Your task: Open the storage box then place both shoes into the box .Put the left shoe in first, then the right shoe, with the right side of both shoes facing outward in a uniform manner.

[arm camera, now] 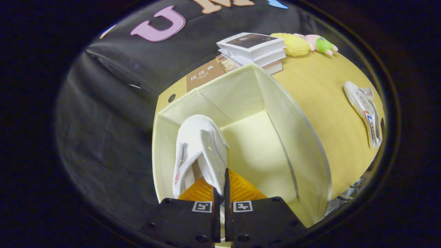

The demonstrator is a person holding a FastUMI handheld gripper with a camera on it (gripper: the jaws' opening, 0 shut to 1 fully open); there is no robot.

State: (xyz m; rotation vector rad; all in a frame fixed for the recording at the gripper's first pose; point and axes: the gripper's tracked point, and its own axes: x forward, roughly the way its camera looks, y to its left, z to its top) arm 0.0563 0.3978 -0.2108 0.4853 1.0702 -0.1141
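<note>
Shoe [200, 151] toe pointing away inside box [303, 144], tongs [220, 187] seemingly clamping its side

Your two-finger gripper [220, 187] carries two black blocky finger mounts, each bearing a small square black-and-white marker tag and round screw holes; ridged, ribbed pads line its fingers [241, 189].

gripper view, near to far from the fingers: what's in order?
gripper shut on white shoe → storage box far wall → stack of books → yellow plush toy. Second shoe lies off to the side on the table.
</note>
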